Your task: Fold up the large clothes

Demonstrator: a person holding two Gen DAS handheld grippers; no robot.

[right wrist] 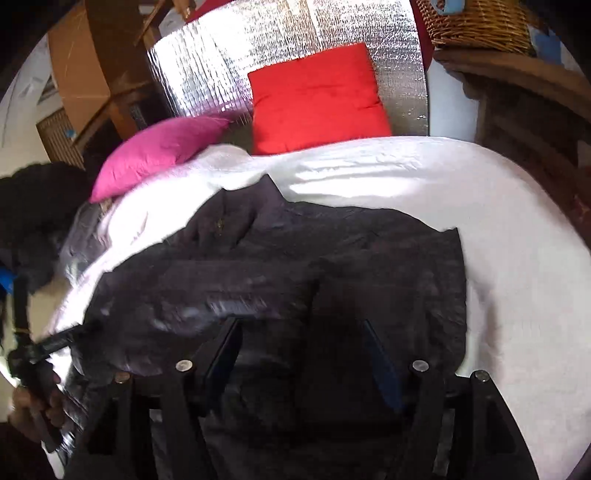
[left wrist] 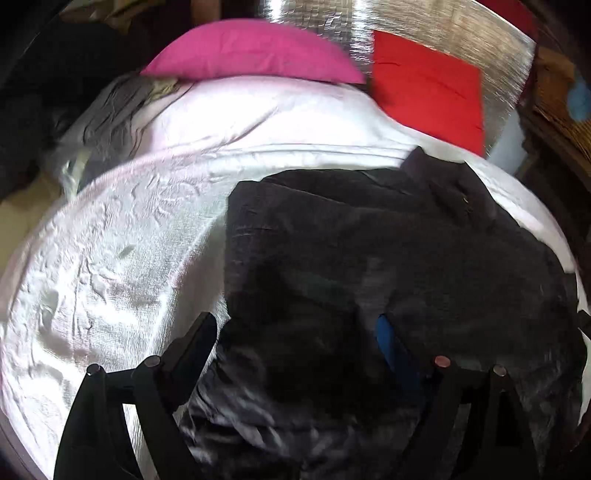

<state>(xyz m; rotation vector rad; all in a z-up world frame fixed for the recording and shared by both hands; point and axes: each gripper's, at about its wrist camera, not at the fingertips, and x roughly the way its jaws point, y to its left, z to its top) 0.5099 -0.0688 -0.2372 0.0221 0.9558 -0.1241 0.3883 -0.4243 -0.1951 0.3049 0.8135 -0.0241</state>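
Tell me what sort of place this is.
Most likely a bedroom at home: a bed under a white sheet, a pink pillow and a red cushion at its head, a wicker basket on wooden furniture beside it. A dark garment lies spread on the sheet.

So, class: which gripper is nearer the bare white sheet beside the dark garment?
Left. The left gripper hangs at the dark garment's edge, one finger over the white sheet. The right gripper hangs over the garment's middle.

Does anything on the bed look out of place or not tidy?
Only small things. The dark garment lies rumpled, its collar bunched. Grey clothes are heaped at the far-left edge of the white sheet. Nothing looks spilled or damaged.
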